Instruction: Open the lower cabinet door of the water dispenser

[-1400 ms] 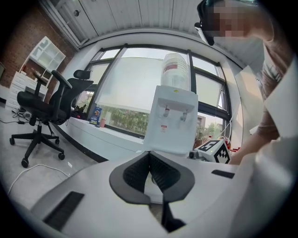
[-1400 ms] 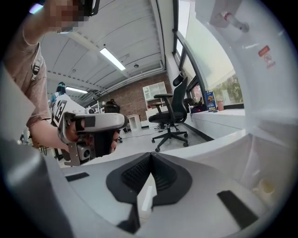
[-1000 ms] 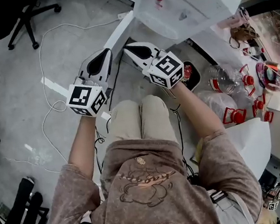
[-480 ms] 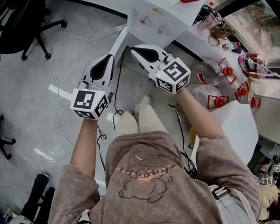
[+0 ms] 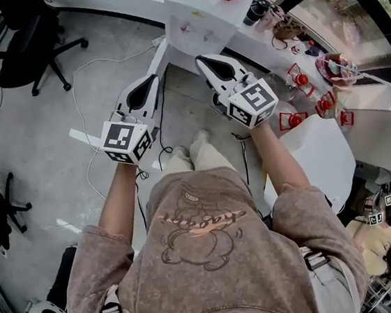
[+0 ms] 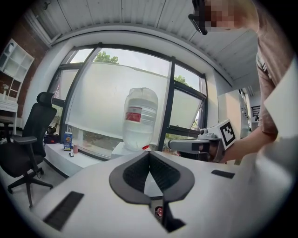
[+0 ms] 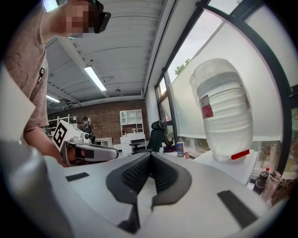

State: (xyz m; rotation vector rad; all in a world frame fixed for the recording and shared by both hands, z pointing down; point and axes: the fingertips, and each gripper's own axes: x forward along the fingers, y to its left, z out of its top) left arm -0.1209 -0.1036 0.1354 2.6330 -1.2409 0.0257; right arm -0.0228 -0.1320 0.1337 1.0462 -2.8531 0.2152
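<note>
The white water dispenser (image 5: 197, 20) stands ahead of me, its front face seen from above in the head view. Its clear inverted bottle (image 6: 139, 118) fills the middle of the left gripper view and shows as the bottle (image 7: 223, 111) in the right gripper view. Both grippers are held level at bottle height, side by side, short of the dispenser. My left gripper (image 5: 147, 87) has its jaws shut with nothing between them, and so has my right gripper (image 5: 209, 63). The lower cabinet door lies below both gripper views.
A black office chair (image 5: 28, 45) stands at the far left, with white cables (image 5: 80, 95) on the floor. Bottles with red caps (image 5: 301, 98) lie to the right of the dispenser beside a white sheet (image 5: 314, 153). A low window counter (image 6: 70, 158) carries small items.
The person has risen from a crouch. Both grippers have come up with them, from low in front of the dispenser to bottle height, jaws still shut.
</note>
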